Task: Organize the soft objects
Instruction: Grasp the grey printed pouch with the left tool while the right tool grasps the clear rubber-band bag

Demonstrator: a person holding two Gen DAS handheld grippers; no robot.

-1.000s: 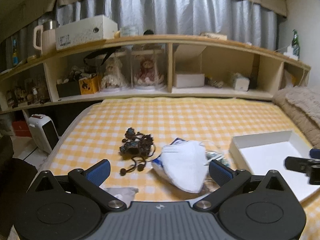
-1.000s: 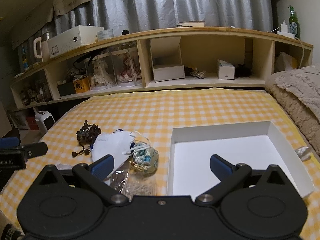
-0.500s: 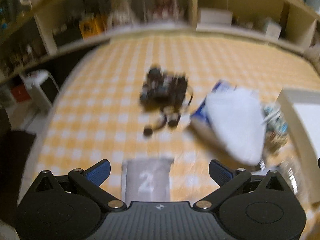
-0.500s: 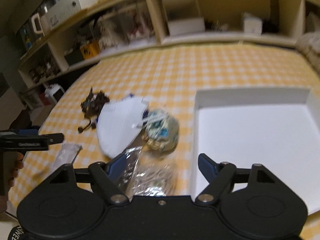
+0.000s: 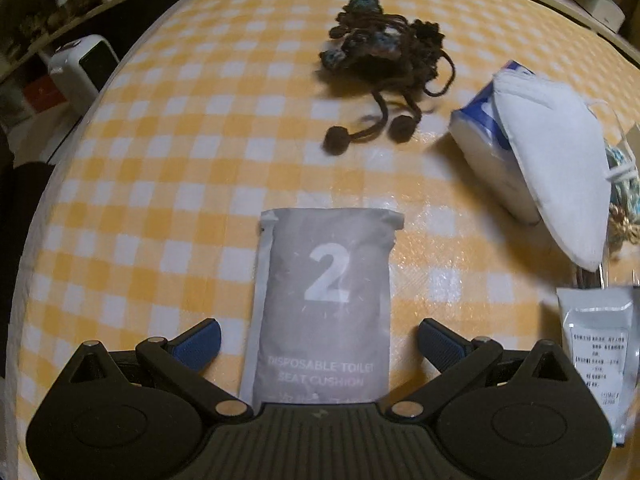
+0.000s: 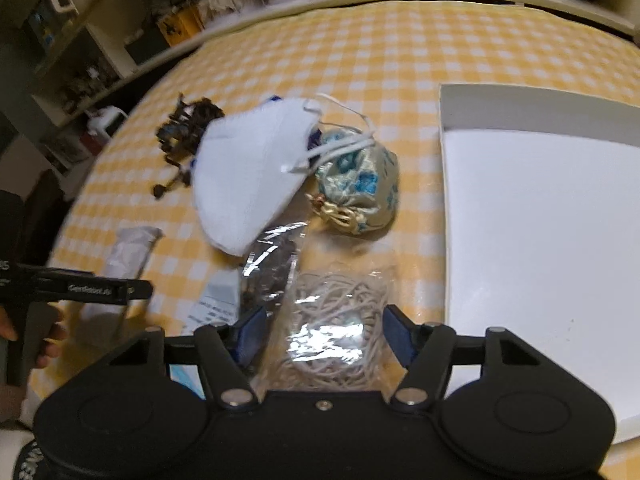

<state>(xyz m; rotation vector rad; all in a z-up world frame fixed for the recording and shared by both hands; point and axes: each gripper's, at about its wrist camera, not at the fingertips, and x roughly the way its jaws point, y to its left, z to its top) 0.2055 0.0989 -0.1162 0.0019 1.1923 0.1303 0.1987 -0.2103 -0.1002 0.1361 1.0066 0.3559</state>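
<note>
On the yellow checked tablecloth (image 5: 168,148) lies a grey packet (image 5: 324,300) marked "2". My left gripper (image 5: 318,340) hangs open over its lower half, pads clear of both sides. My right gripper (image 6: 323,334) points down at a clear bag of cream string (image 6: 340,320). Its jaws are closing with the bag between them, and the pads do not visibly press on it. A white face mask (image 6: 256,176) leans on a blue-and-white tissue pack (image 5: 484,148). Beside it sit a brocade pouch (image 6: 360,192) and a dark crocheted piece (image 5: 384,48).
An open white box (image 6: 540,220) stands right of the pile. A crinkled foil bag (image 6: 272,256) and a labelled white sachet (image 5: 596,344) lie near the string bag. A hand (image 6: 48,340) holds the left tool. A white heater (image 5: 86,64) stands beyond the table's left edge.
Both grippers tipped downward and sank toward the table. The left came over the grey packet. The right's jaws narrowed around the bag of string.
</note>
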